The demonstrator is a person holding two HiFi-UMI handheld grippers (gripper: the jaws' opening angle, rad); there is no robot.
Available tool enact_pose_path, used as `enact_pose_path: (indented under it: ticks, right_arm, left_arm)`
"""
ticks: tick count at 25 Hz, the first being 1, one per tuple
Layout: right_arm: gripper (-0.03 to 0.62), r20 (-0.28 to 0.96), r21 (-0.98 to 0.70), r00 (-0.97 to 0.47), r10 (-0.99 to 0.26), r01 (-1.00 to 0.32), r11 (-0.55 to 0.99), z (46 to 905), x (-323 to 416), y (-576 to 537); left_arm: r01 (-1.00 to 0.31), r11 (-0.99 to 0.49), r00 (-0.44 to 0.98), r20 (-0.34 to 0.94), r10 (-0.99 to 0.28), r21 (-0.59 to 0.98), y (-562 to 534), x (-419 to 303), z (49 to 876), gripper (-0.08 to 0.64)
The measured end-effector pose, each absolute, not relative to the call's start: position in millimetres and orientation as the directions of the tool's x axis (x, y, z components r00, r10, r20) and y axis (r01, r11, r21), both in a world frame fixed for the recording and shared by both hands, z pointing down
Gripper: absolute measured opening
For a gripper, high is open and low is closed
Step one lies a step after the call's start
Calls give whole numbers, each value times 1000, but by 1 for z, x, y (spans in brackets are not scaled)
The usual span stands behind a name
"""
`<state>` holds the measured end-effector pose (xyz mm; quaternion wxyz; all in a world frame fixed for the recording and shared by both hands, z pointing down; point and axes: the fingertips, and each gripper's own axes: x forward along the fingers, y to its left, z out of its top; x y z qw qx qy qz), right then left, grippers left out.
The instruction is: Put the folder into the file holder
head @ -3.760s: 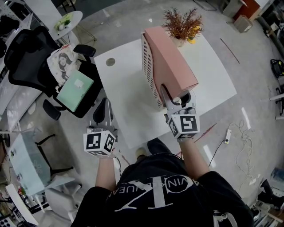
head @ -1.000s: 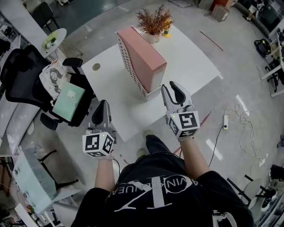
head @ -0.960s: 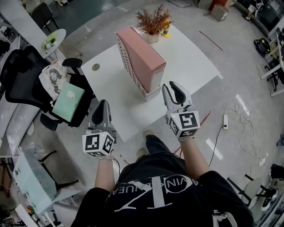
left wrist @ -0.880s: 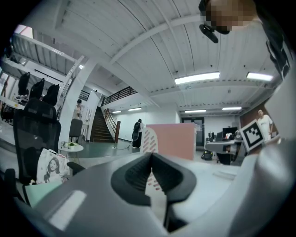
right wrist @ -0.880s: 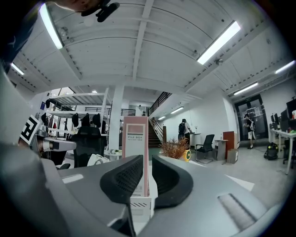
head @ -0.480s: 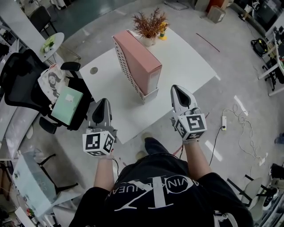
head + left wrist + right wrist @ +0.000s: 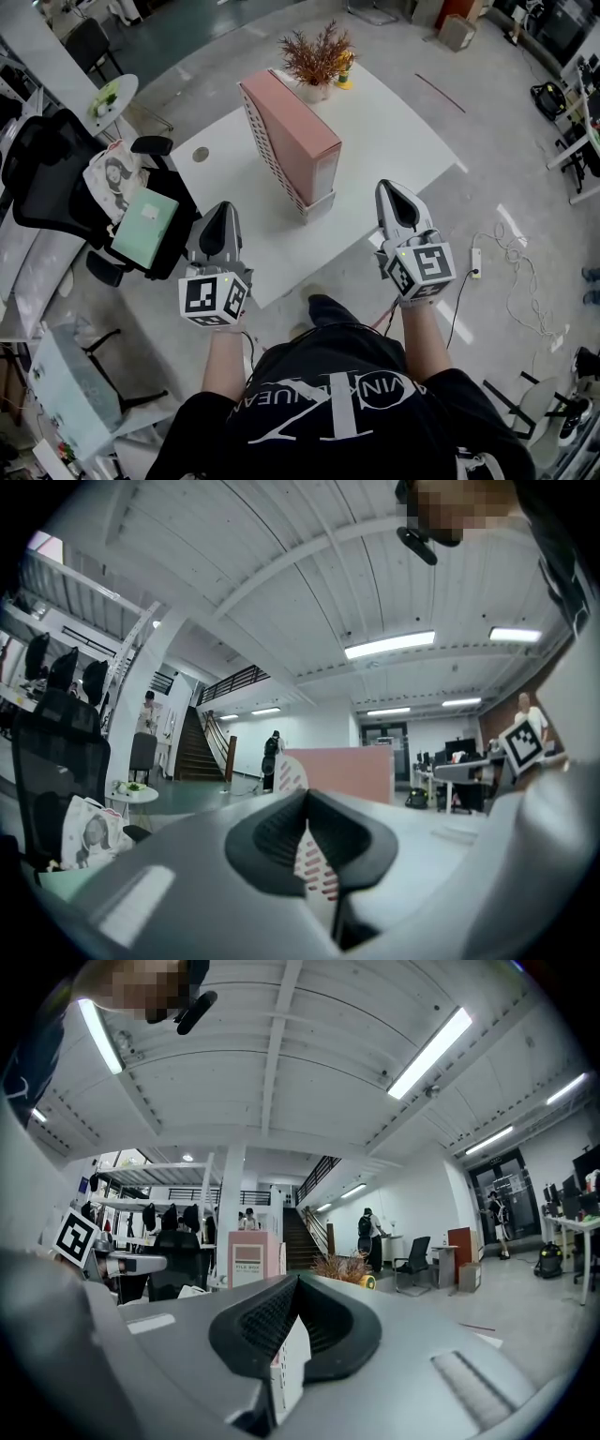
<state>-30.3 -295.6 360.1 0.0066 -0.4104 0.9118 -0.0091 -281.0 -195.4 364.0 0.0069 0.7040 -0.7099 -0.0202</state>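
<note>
A pink folder (image 7: pixel 298 131) stands upright inside the white slotted file holder (image 7: pixel 269 161) on the white table (image 7: pixel 394 131). My right gripper (image 7: pixel 391 190) hovers at the table's near right edge, shut and empty, well short of the folder. My left gripper (image 7: pixel 225 210) hangs over the table's near left edge, also shut with nothing in it. In the left gripper view the pink folder (image 7: pixel 342 772) and the holder (image 7: pixel 292 772) rise beyond my closed left gripper (image 7: pixel 307 803). The right gripper view shows the folder's labelled end (image 7: pixel 247 1262) past my closed right gripper (image 7: pixel 294 1288).
A dried plant in a pot (image 7: pixel 317 58) stands at the table's far edge. A black office chair (image 7: pixel 56 178) to the left carries a green folder (image 7: pixel 146 226) and a printed bag (image 7: pixel 111 176). A power strip (image 7: pixel 476 262) and cables lie on the floor at right.
My right gripper's jaws came away from the folder's near end and closed. Both grippers drew back toward the table's near edge. The folder stays upright in the holder.
</note>
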Motion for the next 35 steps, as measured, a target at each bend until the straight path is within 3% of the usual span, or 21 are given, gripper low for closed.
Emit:
enact_pose_path:
  ticks: [35]
  right_arm:
    - [6,-34,-11,-663,-748,-748,663,343,-26,-305]
  left_arm:
    - [-999,14,-17,-71,-997,45,-211,-281,342,0]
